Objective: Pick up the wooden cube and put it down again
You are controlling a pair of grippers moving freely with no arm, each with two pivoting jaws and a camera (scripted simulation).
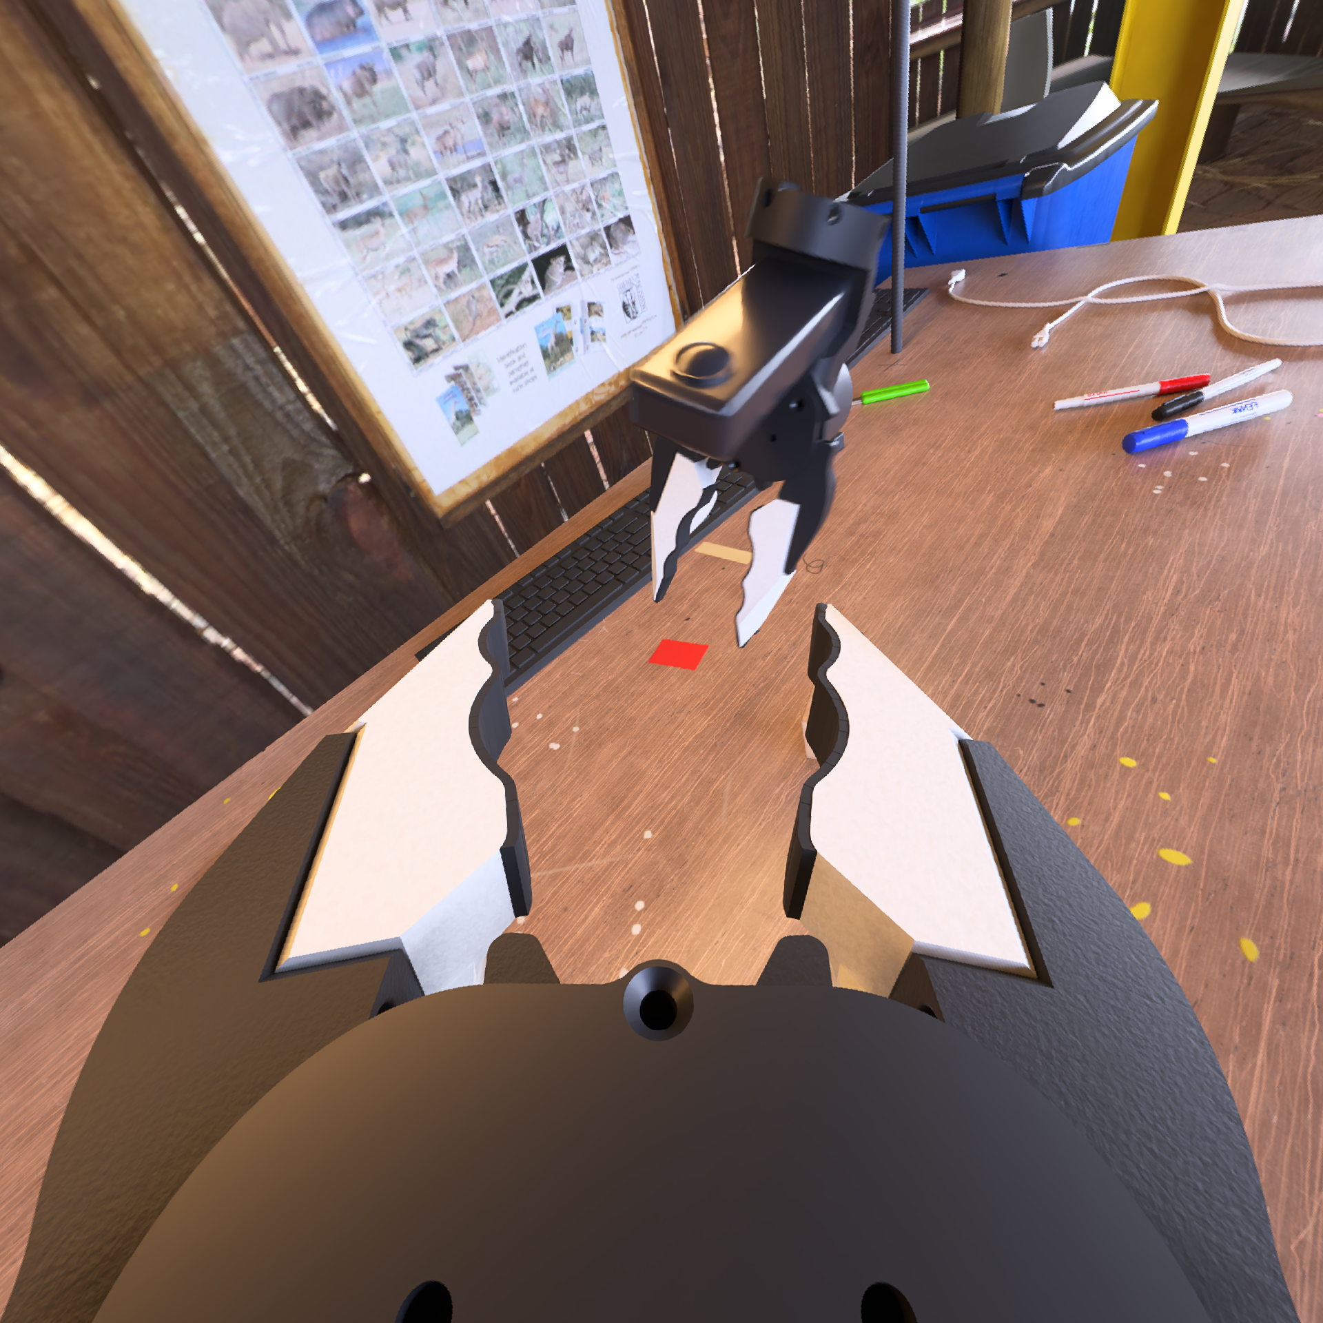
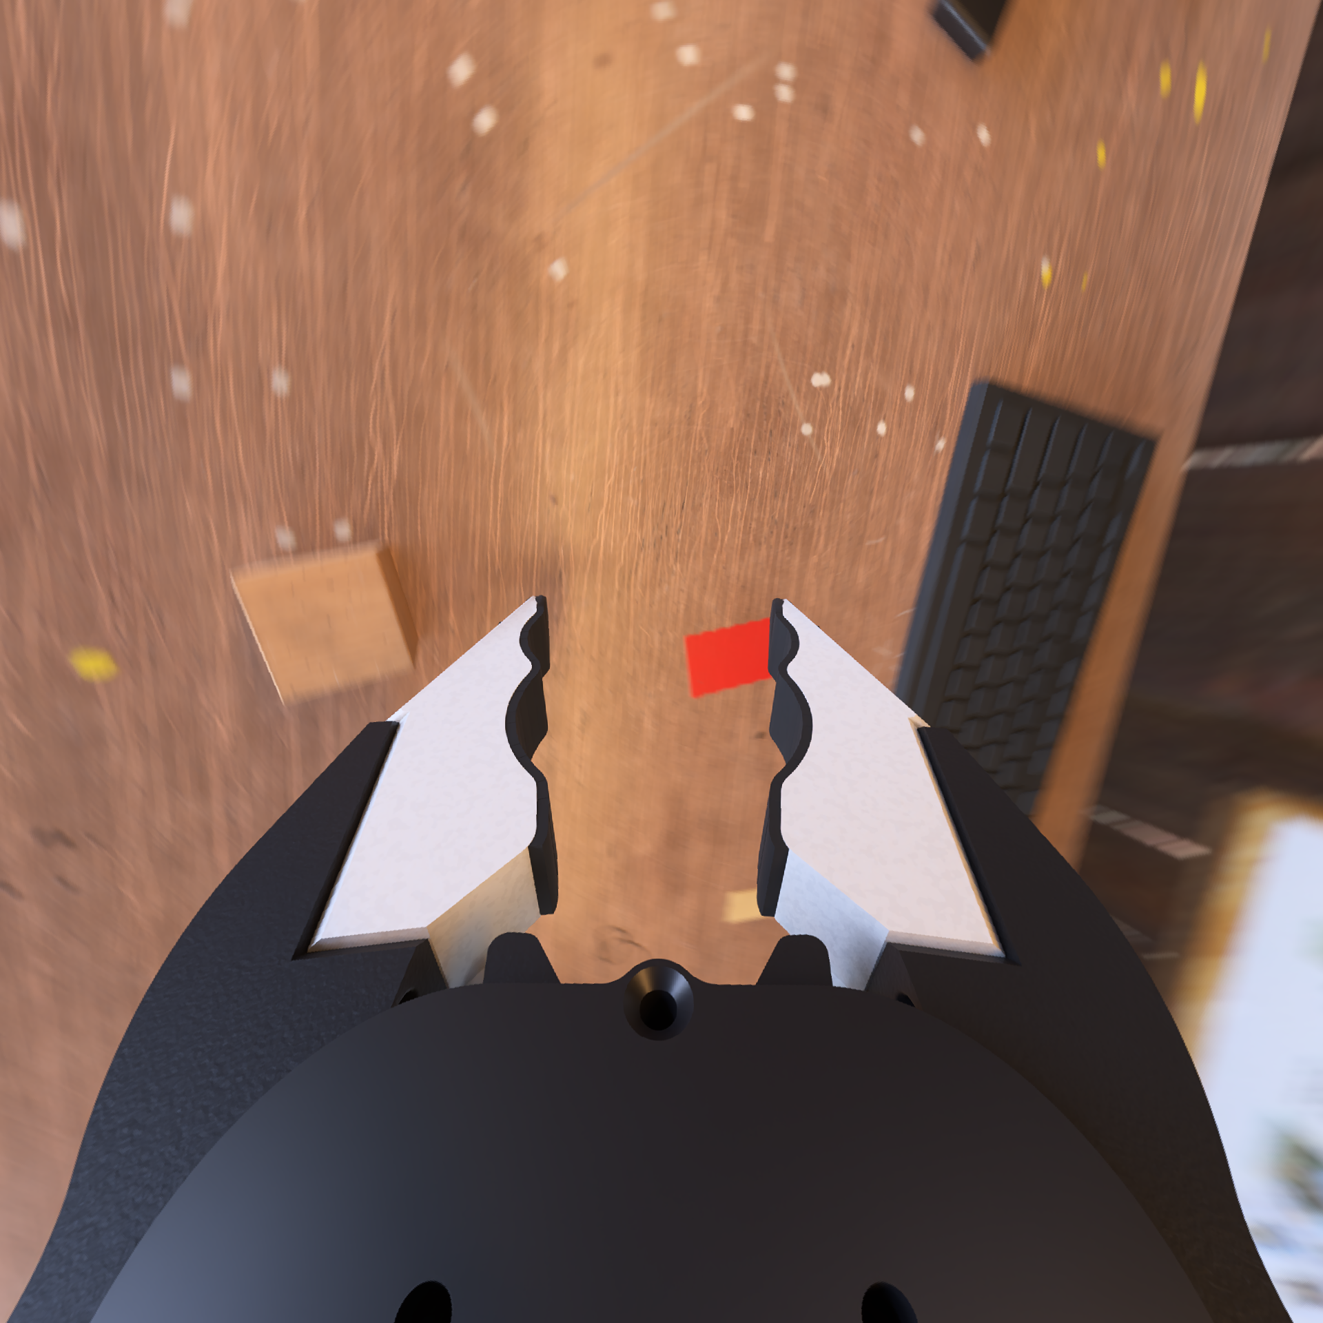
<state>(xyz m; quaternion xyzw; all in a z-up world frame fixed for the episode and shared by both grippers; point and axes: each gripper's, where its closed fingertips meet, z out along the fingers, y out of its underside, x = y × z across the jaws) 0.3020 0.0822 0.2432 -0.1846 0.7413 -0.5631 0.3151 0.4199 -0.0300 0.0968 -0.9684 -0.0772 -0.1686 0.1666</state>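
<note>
The wooden cube (image 2: 326, 623) sits on the wooden table (image 2: 644, 358), left of and just beyond my right gripper's left fingertip, apart from it. My right gripper (image 2: 660, 603) is open and empty, pointing down at the table. In the left wrist view it (image 1: 701, 619) hovers over the table, fingers apart. My left gripper (image 1: 657, 607) is open and empty, low over the table. Its right finger (image 1: 895, 787) hides nearly all of the cube; only a pale sliver shows at its edge.
A flat red square (image 1: 678, 653) lies on the table between the grippers, and it shows in the right wrist view (image 2: 727, 657). A black keyboard (image 1: 573, 594) runs along the table's edge. Several markers (image 1: 1210, 422), a green marker (image 1: 895, 391), a white rope (image 1: 1145, 301) and a blue bin (image 1: 1002, 193) lie farther off.
</note>
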